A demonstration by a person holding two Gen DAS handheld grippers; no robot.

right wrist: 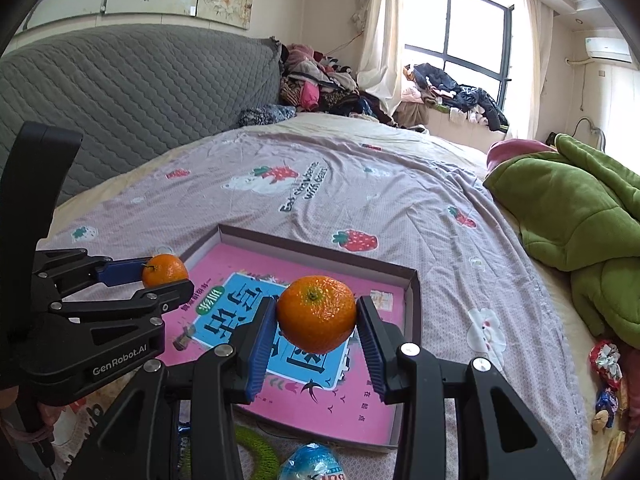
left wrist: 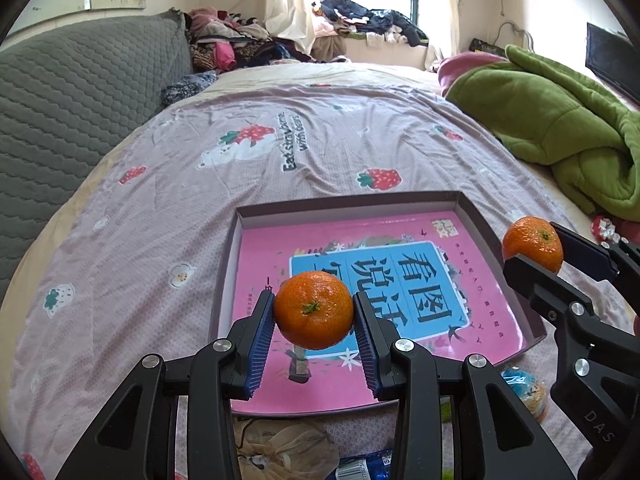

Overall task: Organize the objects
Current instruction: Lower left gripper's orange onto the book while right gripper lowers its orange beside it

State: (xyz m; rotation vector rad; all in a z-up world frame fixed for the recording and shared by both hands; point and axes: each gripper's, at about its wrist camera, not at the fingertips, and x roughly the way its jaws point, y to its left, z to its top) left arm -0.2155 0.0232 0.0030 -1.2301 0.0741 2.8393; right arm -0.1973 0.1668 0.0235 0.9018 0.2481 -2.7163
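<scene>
Mandarins fill both sets of jaws. From the left wrist, the left gripper [left wrist: 314, 312] has its jaws clamped on a mandarin [left wrist: 313, 309], one blue ribbed pad pressing on each side of the fruit near the tips, the green stem facing the camera. The fruit hangs above the near left part of a shallow box [left wrist: 470, 206] that lies on the bed [left wrist: 168, 208], and a pink picture book [left wrist: 400, 280] covers the floor of that box. Off to the right in this view, the right gripper [left wrist: 536, 246] reaches in over the box's right wall with a second mandarin [left wrist: 532, 243] pinched between its jaws, one above and one below the fruit as seen from here. A green blanket [left wrist: 560, 120] is heaped on the far right of the bed, and a blue-wrapped round item [left wrist: 524, 392] lies just outside the box's near right corner. From the right wrist, the right gripper [right wrist: 316, 314] is clamped on the second mandarin [right wrist: 316, 313], pads touching both flanks, stem turned upward, over the middle of the book [right wrist: 328, 400] inside the box [right wrist: 412, 280]. At the left of this view the left gripper [right wrist: 166, 276] holds the first mandarin [right wrist: 165, 270] above the box's far left corner, well apart from the other fruit.
</scene>
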